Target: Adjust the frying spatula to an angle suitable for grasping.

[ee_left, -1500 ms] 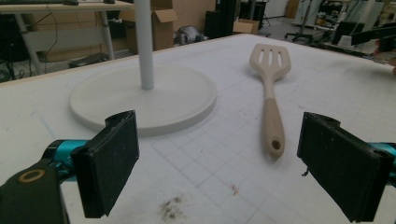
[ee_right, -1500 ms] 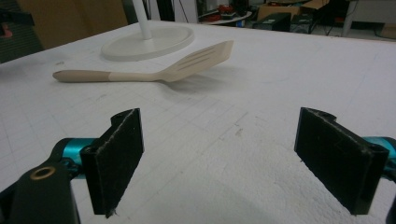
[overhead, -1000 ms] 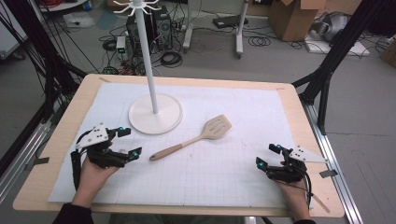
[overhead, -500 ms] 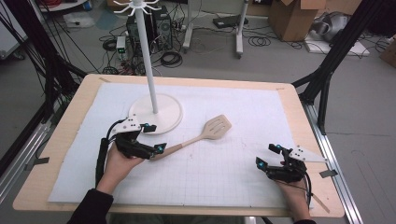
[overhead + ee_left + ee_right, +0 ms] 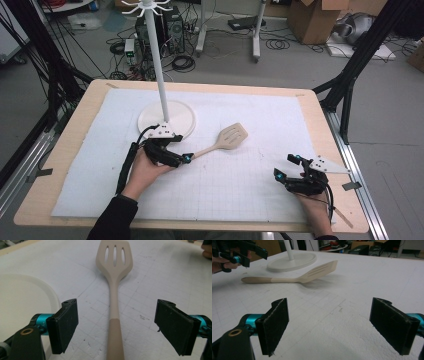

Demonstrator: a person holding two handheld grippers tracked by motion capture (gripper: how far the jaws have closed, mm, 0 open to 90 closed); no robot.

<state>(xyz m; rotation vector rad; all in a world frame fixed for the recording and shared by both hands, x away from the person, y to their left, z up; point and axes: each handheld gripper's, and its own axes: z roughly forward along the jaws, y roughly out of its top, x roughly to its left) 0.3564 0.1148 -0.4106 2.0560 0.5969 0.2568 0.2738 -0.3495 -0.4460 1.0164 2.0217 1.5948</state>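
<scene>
A beige slotted spatula (image 5: 225, 140) lies on the white mat, head toward the far right, handle toward my left gripper (image 5: 184, 151). In the left gripper view the spatula (image 5: 113, 290) runs straight away from me. Its handle lies between the two black jaws of my left gripper (image 5: 117, 315), which stands open with wide gaps on both sides. My right gripper (image 5: 286, 166) rests near the front right of the mat, open and holding nothing. In the right gripper view my right gripper (image 5: 329, 315) faces the spatula (image 5: 294, 277), well short of it, and the left gripper (image 5: 249, 253) appears at the upper left.
A white stand with a round base (image 5: 167, 117) and a tall pole (image 5: 156, 55) with hooks on top stands just behind my left gripper. The white gridded mat (image 5: 250, 190) covers a wooden table (image 5: 320, 110). Cables, boxes and frames lie on the floor beyond.
My left gripper has moved from the front left to the right and forward, up to the spatula's handle end. The right gripper and the spatula have stayed put.
</scene>
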